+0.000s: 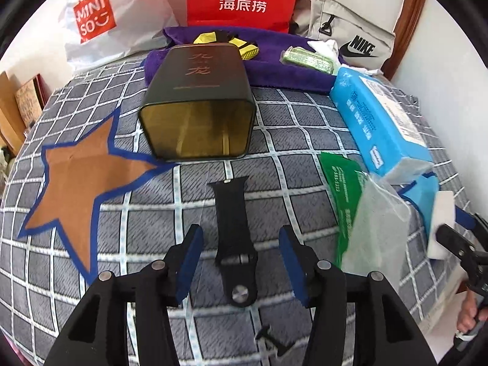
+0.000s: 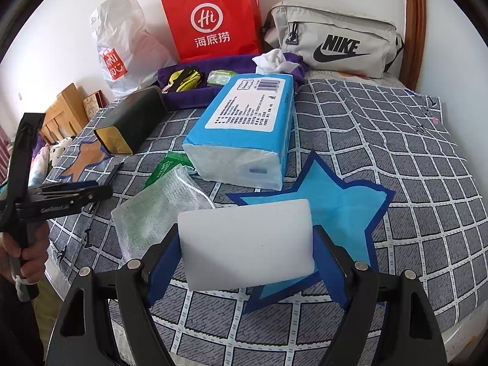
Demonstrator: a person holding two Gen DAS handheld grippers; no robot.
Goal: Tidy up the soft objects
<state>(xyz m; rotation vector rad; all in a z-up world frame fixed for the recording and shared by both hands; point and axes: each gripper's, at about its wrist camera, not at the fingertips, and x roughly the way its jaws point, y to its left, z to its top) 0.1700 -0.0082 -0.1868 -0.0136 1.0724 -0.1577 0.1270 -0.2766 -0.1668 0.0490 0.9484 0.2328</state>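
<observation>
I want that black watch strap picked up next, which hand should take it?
Left. The black watch strap lies between the left gripper's open fingers, while the right gripper holds a white sponge block.

Behind my work stands a red paper bag (image 2: 213,21) against the wall, with a white plastic shopping bag (image 2: 122,45) to its left and a grey Nike pouch (image 2: 332,42) to its right. A dark tin (image 1: 198,103) lies on its side on the checked bedcover (image 2: 396,140), its open gold mouth facing me. Beyond the bed's left edge I see a wooden rack (image 2: 65,106)
</observation>
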